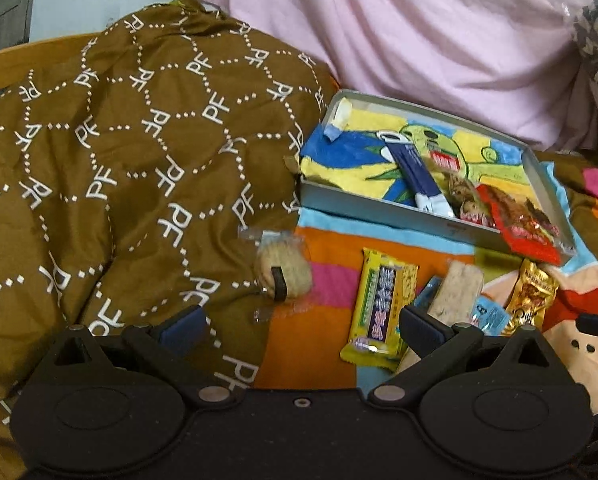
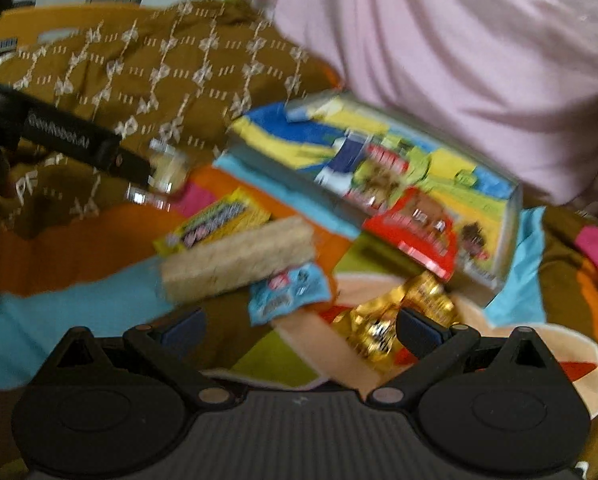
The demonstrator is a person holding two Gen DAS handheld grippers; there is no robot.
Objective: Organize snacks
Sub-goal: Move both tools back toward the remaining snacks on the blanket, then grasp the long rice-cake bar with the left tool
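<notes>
In the left wrist view my left gripper (image 1: 303,328) is open over a striped blanket. A yellow snack pack (image 1: 383,304) lies just inside its right finger. A round cookie in clear wrap (image 1: 283,272) sits ahead at the quilt's edge. A beige bar (image 1: 455,292), a light-blue pack (image 1: 487,312) and a gold pack (image 1: 531,296) lie to the right. A grey tray (image 1: 379,216) holds a blue-white pack (image 1: 419,176) and a red pack (image 1: 523,224). The right wrist view is blurred. My right gripper (image 2: 301,328) is open, the gold pack (image 2: 379,328) by its right finger.
A brown quilt with a PF pattern (image 1: 139,160) is heaped on the left, against the tray. Pink cloth (image 1: 419,40) rises behind the tray. The left gripper's black body (image 2: 79,140) reaches in from the left toward the cookie (image 2: 169,168) in the right wrist view.
</notes>
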